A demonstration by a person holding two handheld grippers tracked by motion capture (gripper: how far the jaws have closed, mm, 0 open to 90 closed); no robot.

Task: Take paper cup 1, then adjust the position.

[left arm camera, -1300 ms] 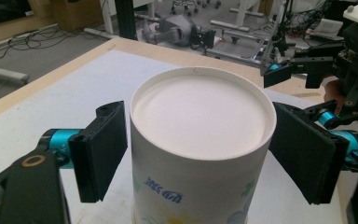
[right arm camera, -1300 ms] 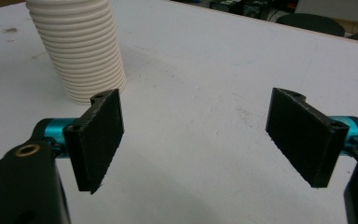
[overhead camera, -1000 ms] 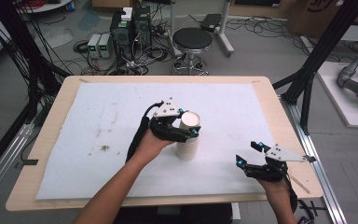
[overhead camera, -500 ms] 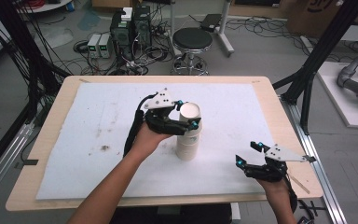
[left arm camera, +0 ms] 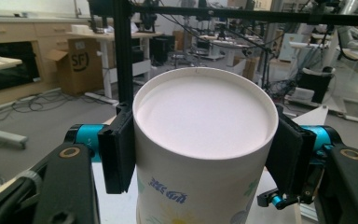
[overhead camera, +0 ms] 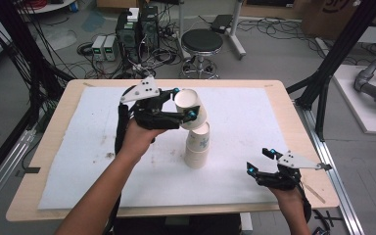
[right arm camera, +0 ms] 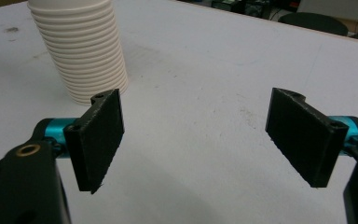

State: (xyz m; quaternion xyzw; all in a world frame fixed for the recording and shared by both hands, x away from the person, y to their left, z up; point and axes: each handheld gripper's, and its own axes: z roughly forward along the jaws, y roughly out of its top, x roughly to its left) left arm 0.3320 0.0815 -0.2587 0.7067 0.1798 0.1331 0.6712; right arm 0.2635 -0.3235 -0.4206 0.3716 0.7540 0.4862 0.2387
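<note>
White printed paper cup: clamped in left gripper, tilted above stack of white paper cups. Step, judged: separating; set down next. Right gripper: jaws apart, empty.

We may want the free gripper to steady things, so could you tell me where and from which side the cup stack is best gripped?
Probably low on the cup stack, across its ribbed rims, coming level from its right, where the open right gripper sits. The stack stands upside down and is round, widest at its base, so the jaws can straddle it there, clear of the left gripper and its cup above.
</note>
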